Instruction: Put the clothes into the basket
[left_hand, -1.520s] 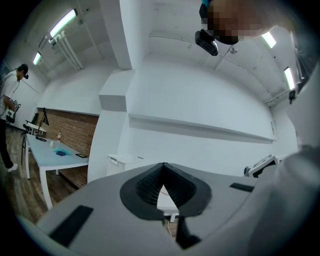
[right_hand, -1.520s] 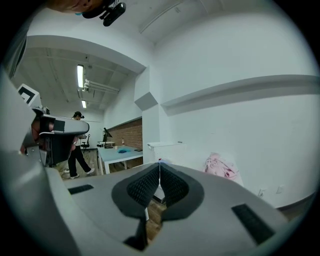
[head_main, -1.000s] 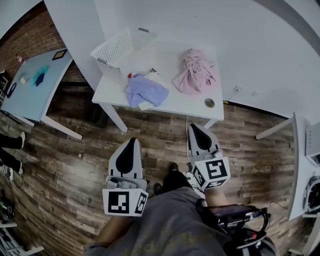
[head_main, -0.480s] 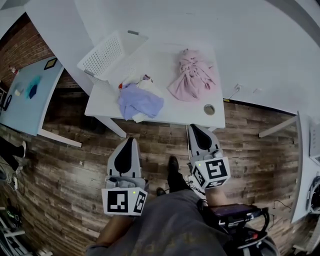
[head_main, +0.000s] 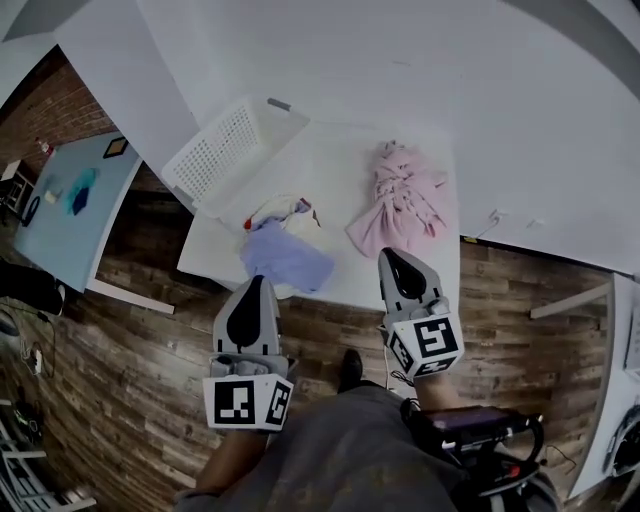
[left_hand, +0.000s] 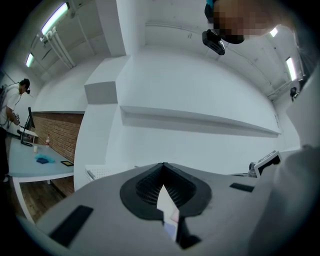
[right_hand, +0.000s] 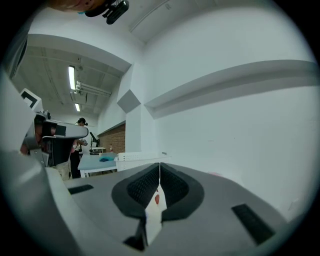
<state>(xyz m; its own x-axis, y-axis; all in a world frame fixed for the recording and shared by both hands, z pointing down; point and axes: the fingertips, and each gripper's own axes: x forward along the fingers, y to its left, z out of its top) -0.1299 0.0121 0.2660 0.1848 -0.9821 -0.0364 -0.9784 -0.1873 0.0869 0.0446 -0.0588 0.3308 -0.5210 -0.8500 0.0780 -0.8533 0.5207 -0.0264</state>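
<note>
Clothes: a lavender-blue garment (head_main: 285, 262) lies bunched at the near edge of the table, touching a white piece with red trim (head_main: 290, 212) just behind it. A pink garment (head_main: 405, 200) lies heaped to the right, apart from both.
Basket: the white perforated basket (head_main: 225, 150) sits on the far left corner, near the white piece.
Table: white table (head_main: 340, 170) against a white wall.
Left gripper: left gripper (head_main: 257, 283) has its jaws pressed together and empty; it points level, its tip just short of the lavender-blue garment.
Right gripper: right gripper (head_main: 392, 255) has its jaws together and empty, its tip at the table's near edge just beside the pink garment.
Surroundings: wood-plank floor (head_main: 130, 370); light blue table (head_main: 70, 220) off to the left.
</note>
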